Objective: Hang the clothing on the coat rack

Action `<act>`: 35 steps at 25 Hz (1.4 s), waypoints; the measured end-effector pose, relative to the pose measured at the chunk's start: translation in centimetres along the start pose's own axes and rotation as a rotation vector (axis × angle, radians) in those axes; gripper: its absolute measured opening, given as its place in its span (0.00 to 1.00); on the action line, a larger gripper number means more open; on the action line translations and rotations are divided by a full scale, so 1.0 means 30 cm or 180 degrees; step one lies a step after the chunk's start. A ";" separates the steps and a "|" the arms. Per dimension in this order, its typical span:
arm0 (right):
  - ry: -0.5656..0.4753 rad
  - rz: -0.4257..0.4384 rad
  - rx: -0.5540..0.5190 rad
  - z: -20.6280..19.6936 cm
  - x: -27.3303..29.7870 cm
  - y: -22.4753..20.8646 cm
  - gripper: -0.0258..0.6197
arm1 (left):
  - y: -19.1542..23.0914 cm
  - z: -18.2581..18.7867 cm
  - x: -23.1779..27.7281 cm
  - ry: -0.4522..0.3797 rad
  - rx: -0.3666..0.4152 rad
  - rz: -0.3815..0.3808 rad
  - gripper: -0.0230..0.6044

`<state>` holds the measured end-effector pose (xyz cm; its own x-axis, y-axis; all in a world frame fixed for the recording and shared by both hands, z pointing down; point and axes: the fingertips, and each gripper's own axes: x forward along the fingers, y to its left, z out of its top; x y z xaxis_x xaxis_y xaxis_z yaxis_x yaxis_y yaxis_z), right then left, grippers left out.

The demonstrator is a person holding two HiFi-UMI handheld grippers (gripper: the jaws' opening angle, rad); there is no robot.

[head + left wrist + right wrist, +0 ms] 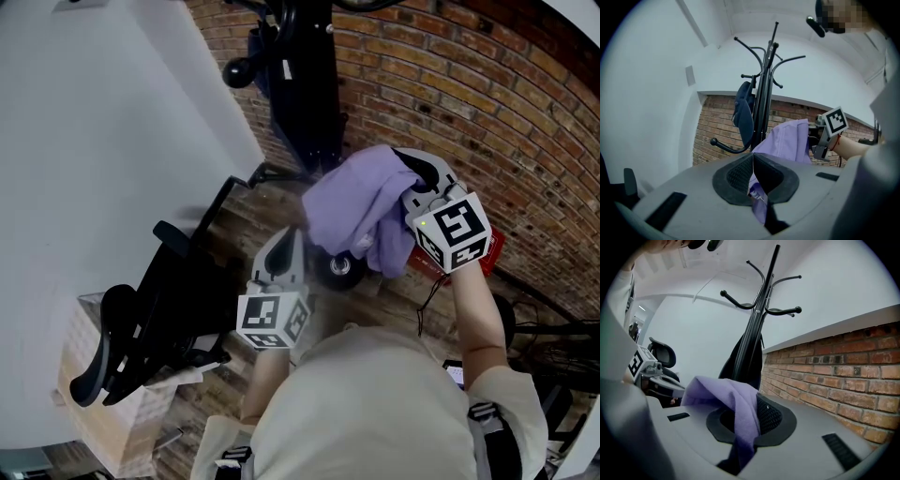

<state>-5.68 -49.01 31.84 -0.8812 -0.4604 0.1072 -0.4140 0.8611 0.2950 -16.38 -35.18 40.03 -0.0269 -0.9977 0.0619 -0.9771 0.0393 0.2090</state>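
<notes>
Purple garment point(349, 214) hangs bunched in the air between both hands, just in front of the rack point(764, 98) and below its hooks. The left hand-held gripper point(753, 183) has its jaws pinched together on a thin edge of the cloth; the right hand-held gripper point(740, 423) is clamped on a thicker fold that drapes over one jaw. A dark coat point(743, 117) already hangs low on the pole, with the brick wall point(834, 376) behind. The lift toward the rack appears to be the step in hand, the hanging itself not yet done. To do it well, both grips likely need to hold firm while the cloth is raised above a free upper hook point(792, 58), spread so that a collar or loop opens, then lowered over the tip before either jaw lets go
</notes>
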 end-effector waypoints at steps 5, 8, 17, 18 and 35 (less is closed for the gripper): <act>0.0180 0.0000 -0.0061 -0.077 0.030 -0.016 0.08 | 0.002 0.000 0.015 0.0005 -0.0006 -0.0011 0.04; 0.0277 0.0010 -0.0101 -0.119 0.045 -0.024 0.08 | 0.004 -0.005 0.023 0.0023 -0.0015 -0.0014 0.04; 0.0515 0.0100 -0.0117 -0.239 0.059 -0.045 0.08 | -0.001 -0.019 0.037 0.0070 -0.0028 -0.0035 0.04; 0.0537 0.0116 -0.0123 -0.252 0.060 -0.046 0.08 | -0.001 -0.021 0.037 0.0073 -0.0030 -0.0034 0.04; 0.0731 0.0335 -0.0239 -0.461 0.028 0.020 0.11 | -0.006 -0.044 0.029 0.0103 -0.0042 -0.0035 0.04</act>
<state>-3.51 -51.87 45.25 -0.8400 -0.4135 0.3513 -0.2973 0.8924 0.3395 -15.96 -35.97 41.33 -0.0092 -0.9958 0.0910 -0.9744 0.0294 0.2227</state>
